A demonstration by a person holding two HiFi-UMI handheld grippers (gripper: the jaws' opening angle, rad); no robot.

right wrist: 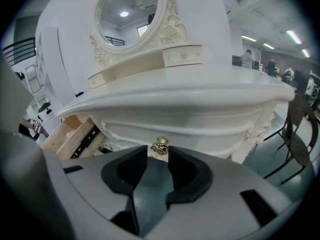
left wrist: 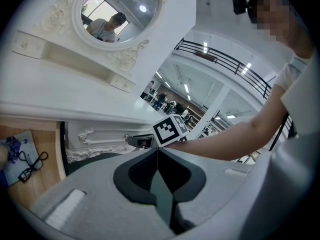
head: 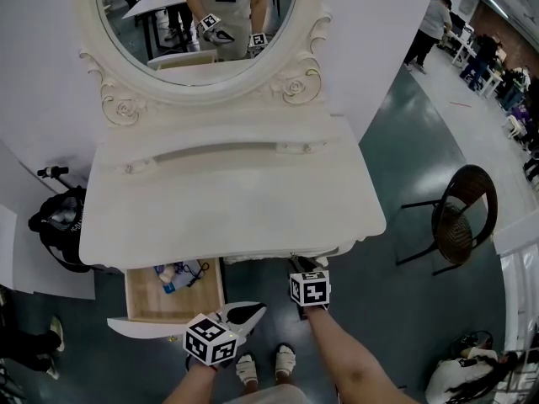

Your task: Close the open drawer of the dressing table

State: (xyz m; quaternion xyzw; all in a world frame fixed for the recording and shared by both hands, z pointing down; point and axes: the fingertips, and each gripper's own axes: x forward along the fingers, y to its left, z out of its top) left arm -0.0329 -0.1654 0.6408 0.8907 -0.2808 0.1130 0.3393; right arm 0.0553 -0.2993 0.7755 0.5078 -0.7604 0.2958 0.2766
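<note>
The white dressing table has its left drawer pulled out, showing a wooden bottom with small items in it. My left gripper hangs just right of that drawer's white front, with its jaws shut on nothing. The open drawer shows at the left of the left gripper view. My right gripper is at the closed right drawer, under the tabletop edge. Its jaws stand open with the small brass knob at the gap between their tips. The open drawer's wooden side lies to the left.
An oval mirror in a carved frame stands at the back of the tabletop. A dark round chair stands on the floor to the right. A black bag sits left of the table. The person's feet are below the drawer.
</note>
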